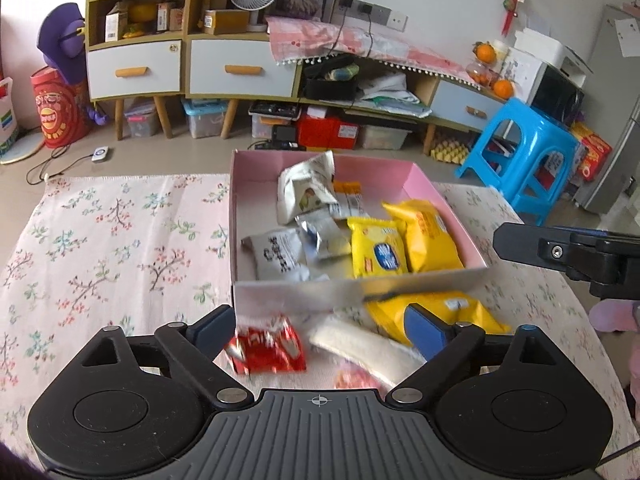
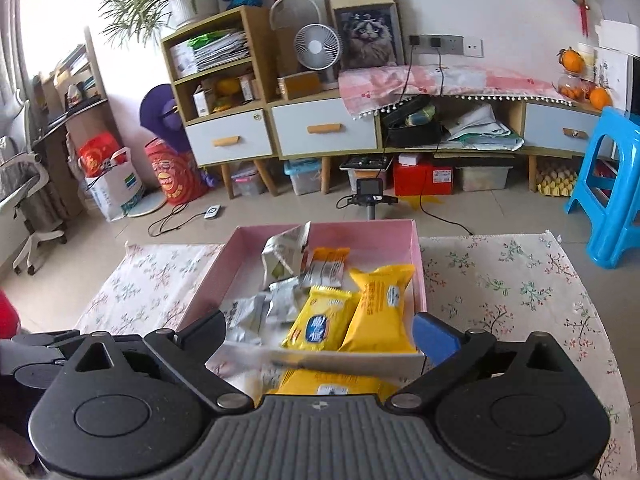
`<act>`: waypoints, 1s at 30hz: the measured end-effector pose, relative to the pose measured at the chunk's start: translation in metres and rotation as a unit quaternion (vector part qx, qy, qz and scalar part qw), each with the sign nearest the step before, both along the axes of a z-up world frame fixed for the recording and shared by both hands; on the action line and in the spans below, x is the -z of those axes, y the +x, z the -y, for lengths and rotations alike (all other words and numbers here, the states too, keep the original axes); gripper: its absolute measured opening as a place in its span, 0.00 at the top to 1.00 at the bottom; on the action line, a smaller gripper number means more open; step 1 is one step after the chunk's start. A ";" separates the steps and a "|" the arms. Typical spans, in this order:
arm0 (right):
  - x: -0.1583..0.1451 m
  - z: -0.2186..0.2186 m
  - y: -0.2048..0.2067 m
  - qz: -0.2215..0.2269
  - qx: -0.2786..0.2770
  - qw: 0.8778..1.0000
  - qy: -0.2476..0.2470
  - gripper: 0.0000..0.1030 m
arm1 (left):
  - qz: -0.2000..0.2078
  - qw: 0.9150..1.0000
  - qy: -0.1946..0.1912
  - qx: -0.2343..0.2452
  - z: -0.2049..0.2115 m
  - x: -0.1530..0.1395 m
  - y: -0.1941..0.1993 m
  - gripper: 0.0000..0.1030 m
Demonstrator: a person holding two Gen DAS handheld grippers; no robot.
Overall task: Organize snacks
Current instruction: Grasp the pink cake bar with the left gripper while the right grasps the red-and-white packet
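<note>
A pink box (image 1: 420, 178) (image 2: 416, 264) on the floral tablecloth holds several snack packs, white, silver and yellow (image 1: 378, 254) (image 2: 320, 326). In front of the box lie a red snack pack (image 1: 266, 348), a white snack bar (image 1: 364, 346) and a yellow pack (image 1: 460, 314) (image 2: 332, 386). My left gripper (image 1: 318, 330) is open and empty just above the red pack and white bar. My right gripper (image 2: 320, 334) is open and empty above the box's near wall; it shows at the right edge of the left wrist view (image 1: 568, 256).
The table (image 1: 112, 240) carries a floral cloth. A blue plastic stool (image 1: 524, 156) (image 2: 612, 184) stands beyond the table's right corner. Cabinets with drawers (image 1: 228, 68) (image 2: 320, 128) line the far wall, with storage bins under them.
</note>
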State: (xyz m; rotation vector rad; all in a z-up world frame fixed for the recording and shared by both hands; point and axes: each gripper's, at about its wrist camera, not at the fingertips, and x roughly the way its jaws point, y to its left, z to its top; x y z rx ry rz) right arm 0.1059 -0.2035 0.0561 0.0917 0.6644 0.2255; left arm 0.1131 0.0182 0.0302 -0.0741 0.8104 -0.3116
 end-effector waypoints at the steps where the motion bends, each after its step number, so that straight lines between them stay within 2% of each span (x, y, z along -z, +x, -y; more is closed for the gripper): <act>1: 0.000 -0.001 -0.003 0.000 -0.001 1.000 -0.001 0.10 | 0.000 1.000 0.002 0.004 0.000 0.000 -0.004 0.09; 9: 0.011 0.003 -0.029 -0.004 -0.022 1.000 0.005 0.09 | 0.009 0.999 0.019 0.027 -0.005 0.011 -0.037 0.06; 15: 0.017 0.011 -0.051 -0.007 -0.048 0.999 -0.023 0.09 | 0.007 0.999 0.019 0.038 -0.006 0.020 -0.052 0.06; 23: 0.029 0.039 -0.070 -0.019 -0.032 0.998 -0.043 0.09 | 0.000 0.998 0.017 0.056 -0.007 0.046 -0.066 0.06; 30: 0.052 0.052 -0.088 -0.046 -0.043 0.995 -0.082 0.09 | 0.002 0.998 0.031 0.062 -0.006 0.065 -0.076 0.06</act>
